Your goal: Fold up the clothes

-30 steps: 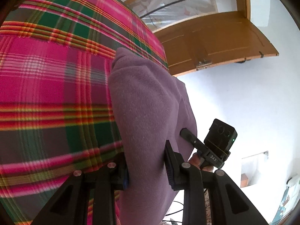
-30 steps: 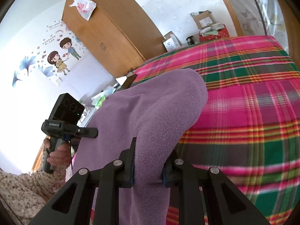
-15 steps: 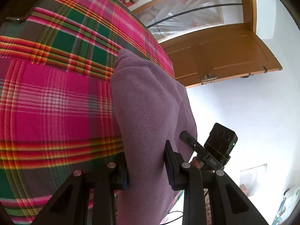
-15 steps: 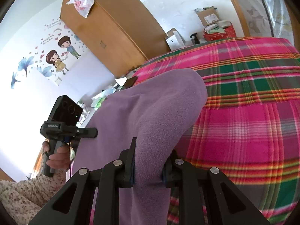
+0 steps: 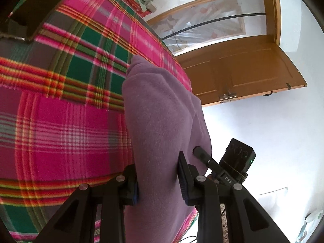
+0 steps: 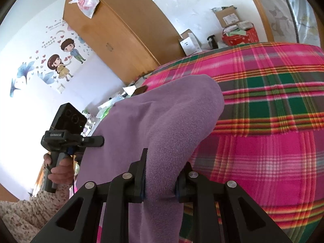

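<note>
Purple fleece garment (image 5: pixel 162 125) spans both grippers above a plaid blanket (image 5: pixel 60 133). Left gripper (image 5: pixel 158 184) clamps one edge between its fingers; right gripper (image 6: pixel 161 180) (seen across) pinches the other edge likewise, fabric bulging ahead of the fingertips.

fuzzy purple fleece garment (image 5: pixel 162 121); woven plaid blanket (image 5: pixel 60 131); matt black plastic tongs (image 5: pixel 158 184).

Your left wrist camera sits just behind the left gripper (image 5: pixel 158 182), looking forward and down along its fingers, very close to the purple cloth (image 5: pixel 162 125). Your right wrist camera looks the same way past the right gripper (image 6: pixel 161 180). Both share the cloth and plaid blanket (image 5: pixel 60 121); each sees the other gripper beside it.
</note>
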